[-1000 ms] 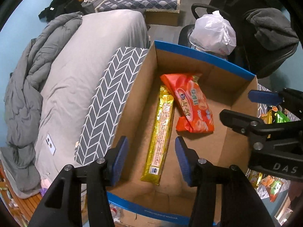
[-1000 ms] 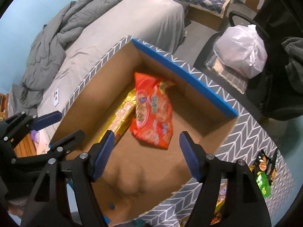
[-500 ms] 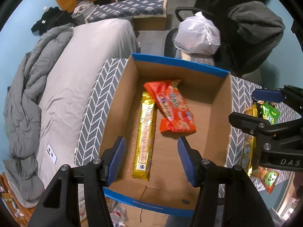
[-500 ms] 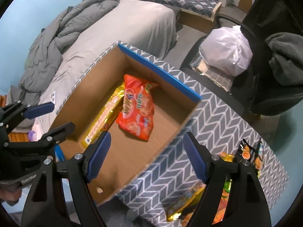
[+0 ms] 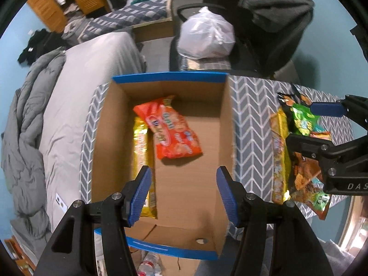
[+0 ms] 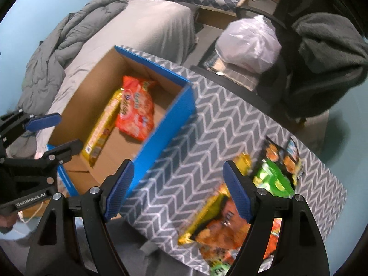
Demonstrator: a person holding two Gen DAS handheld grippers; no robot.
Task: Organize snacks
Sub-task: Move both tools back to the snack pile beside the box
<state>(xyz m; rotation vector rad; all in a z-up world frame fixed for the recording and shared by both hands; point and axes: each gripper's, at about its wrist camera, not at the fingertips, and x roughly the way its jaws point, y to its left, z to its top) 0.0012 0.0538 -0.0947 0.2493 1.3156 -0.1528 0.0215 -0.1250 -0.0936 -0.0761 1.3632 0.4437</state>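
A cardboard box with blue edges [image 5: 226,124] [image 6: 171,124] stands on a grey chevron-patterned table [image 5: 250,133] [image 6: 207,142]. In it lie an orange snack bag [image 5: 171,133] [image 6: 135,112] and a long gold packet [image 5: 141,151] [image 6: 103,128]. Several loose snack bags [image 5: 299,138] [image 6: 230,225] lie on the table right of the box. My left gripper [image 5: 184,195] is open and empty above the box's near end. My right gripper [image 6: 177,191] is open and empty above the table, between the box and the loose bags; it also shows in the left wrist view [image 5: 322,124].
A bed with grey bedding [image 5: 76,96] lies left of the box. A black chair with a white plastic bag [image 5: 207,39] and a dark garment [image 5: 276,11] stands behind the table. A bottle and clutter [image 5: 149,260] lie on the floor below.
Both grippers have pulled back and up from the box. The right gripper has swung right, over the table towards the loose snack bags. Both stay open and empty.
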